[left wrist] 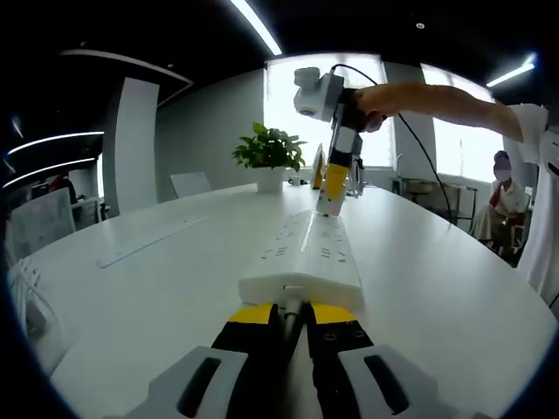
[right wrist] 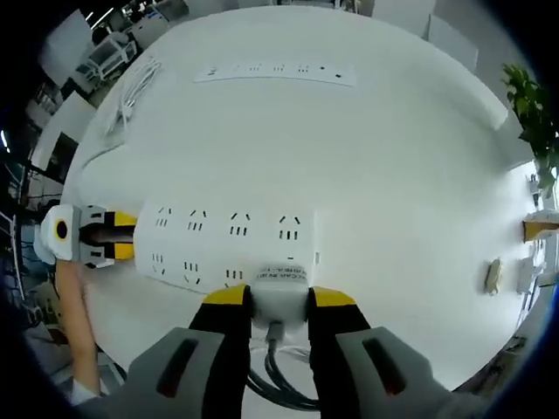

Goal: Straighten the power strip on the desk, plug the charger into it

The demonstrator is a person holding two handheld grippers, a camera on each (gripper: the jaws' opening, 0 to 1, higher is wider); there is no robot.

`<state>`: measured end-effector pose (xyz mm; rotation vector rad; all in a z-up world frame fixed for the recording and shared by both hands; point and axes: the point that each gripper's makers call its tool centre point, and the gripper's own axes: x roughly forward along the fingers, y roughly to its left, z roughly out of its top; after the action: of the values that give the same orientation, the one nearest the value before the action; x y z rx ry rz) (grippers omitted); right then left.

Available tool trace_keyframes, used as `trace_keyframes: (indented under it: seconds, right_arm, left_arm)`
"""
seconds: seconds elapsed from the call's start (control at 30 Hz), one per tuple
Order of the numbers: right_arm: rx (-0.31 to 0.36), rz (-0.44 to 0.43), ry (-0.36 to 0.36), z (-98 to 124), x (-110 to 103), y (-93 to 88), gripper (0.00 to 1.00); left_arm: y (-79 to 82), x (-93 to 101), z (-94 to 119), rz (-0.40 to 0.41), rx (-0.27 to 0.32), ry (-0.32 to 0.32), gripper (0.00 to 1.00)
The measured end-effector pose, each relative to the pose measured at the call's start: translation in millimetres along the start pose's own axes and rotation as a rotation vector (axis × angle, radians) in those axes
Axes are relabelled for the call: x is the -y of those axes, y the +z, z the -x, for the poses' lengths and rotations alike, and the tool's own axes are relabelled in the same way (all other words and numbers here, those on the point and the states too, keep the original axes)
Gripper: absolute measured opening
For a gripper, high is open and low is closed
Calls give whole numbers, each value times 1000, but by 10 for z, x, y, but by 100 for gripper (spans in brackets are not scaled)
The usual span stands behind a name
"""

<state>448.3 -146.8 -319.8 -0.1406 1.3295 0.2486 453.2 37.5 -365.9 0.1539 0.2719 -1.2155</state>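
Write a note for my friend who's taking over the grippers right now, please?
Left gripper: closed against the near end of the white rectangular plastic power strip on the round white desk.
Right gripper: shut on the white boxy charger, held at the strip's edge, cable trailing below.
Done: strip steadied, charger picked up.
Left: whether the strip is straight is hard to tell; charger does not look plugged in yet.

bright daylight from blown-out windows (left wrist: pixel 323 105); ceiling strip lights (left wrist: pixel 255 26) glare; fisheye edges bend, dim
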Motion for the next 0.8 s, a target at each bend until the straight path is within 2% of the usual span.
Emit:
trace_keyframes:
  seconds: [0.2, 0.27, 0.43, 0.8]
  right_arm:
    - [-21, -9, 18, -13, -1, -15, 24]
    - [-37, -19, 24, -33, 22, 35, 24]
    - [-58, -31, 40, -68, 8, -29, 24]
    - [-68, -72, 59, -80, 2, -32, 24]
  left_arm:
    - [-1, -8, 5, 0, 0, 0, 16]
    - [-2, -10, 7, 0, 0, 0, 16]
    - [-2, -11, 11, 0, 0, 1, 16]
    - [-4, -13, 8, 1, 0, 2, 16]
